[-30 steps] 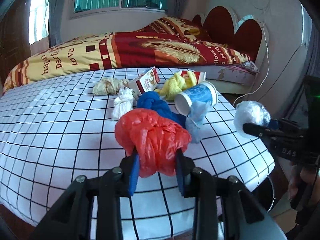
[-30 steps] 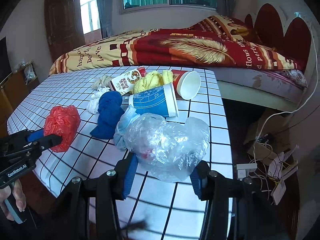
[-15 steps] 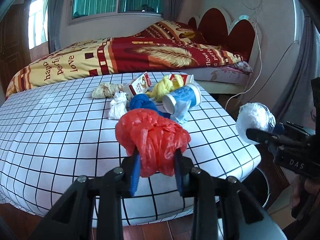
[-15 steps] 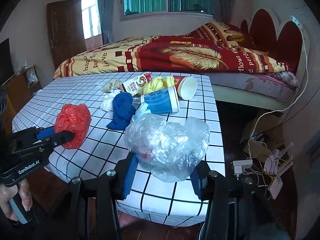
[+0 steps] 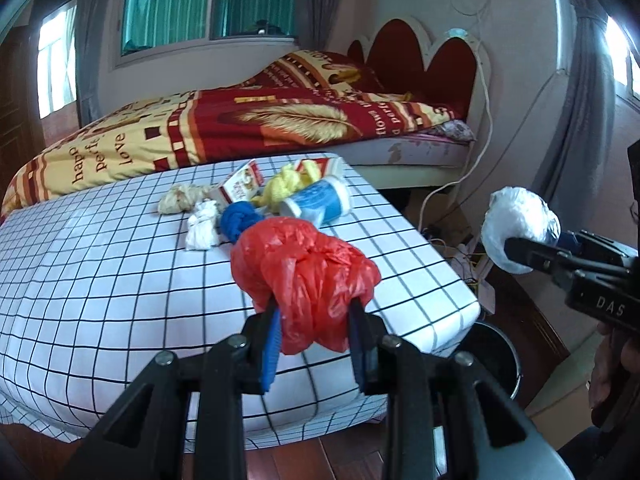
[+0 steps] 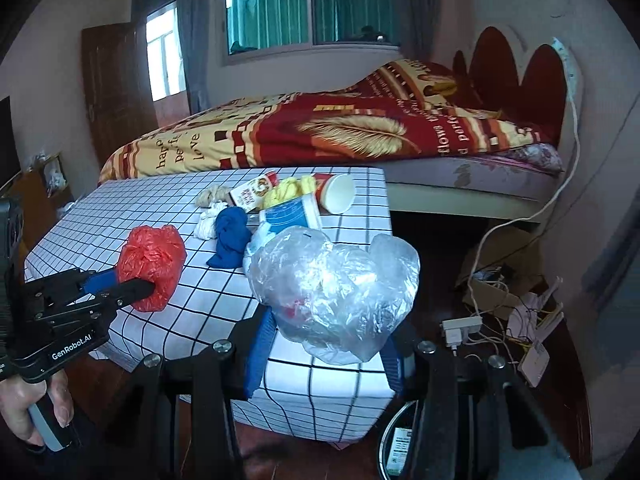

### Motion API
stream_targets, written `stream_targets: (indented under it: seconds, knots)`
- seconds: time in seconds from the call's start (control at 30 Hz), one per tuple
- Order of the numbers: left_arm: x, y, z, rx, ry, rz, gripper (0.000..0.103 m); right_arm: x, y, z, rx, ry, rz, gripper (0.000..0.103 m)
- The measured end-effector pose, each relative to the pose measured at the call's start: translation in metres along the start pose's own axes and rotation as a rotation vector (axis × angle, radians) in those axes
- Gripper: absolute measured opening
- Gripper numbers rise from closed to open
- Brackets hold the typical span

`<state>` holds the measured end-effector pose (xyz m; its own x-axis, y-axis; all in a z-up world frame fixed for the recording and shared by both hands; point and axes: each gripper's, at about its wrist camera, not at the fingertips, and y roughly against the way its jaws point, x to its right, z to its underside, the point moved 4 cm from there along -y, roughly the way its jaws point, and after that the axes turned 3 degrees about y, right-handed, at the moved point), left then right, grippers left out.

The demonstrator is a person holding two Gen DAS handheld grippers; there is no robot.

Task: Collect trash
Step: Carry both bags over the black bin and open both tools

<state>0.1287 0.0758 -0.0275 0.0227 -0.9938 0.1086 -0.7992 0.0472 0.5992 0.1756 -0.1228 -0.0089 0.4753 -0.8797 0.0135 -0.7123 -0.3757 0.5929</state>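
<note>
Two close wrist views, both facing checked table point(image 5: 120, 280), bed point(image 6: 320, 128) behind

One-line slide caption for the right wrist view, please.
Right gripper shut on a clear plastic bag, left gripper holding a red bag, above the bin.

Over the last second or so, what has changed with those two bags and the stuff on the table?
Both tools have drawn back and up from the checked table, toward the black bin on the floor. The left tool still clamps the red bag, the right tool the clear bag. The blue cloth, cups and carton lie where they were.
</note>
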Motion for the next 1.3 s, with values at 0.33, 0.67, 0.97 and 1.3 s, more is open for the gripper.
stream_targets:
  seconds: [0.33, 0.67, 0.97, 1.3]
  knots:
    - [0.059, -0.005, 0.011, -0.032, -0.085, 0.106, 0.031, 0.051, 0.032, 0.036, -0.025, -0.074, 0.085, 0.05]
    - [0.136, -0.017, 0.037, -0.094, -0.19, 0.238, 0.03, 0.111, 0.062, 0.089, -0.082, -0.162, 0.182, 0.05]
    - [0.188, -0.032, 0.068, -0.193, -0.259, 0.335, 0.03, 0.153, 0.071, 0.138, -0.158, -0.229, 0.231, 0.05]
    - [0.227, -0.069, 0.113, -0.334, -0.325, 0.385, 0.03, 0.182, 0.043, 0.193, -0.28, -0.253, 0.209, 0.05]
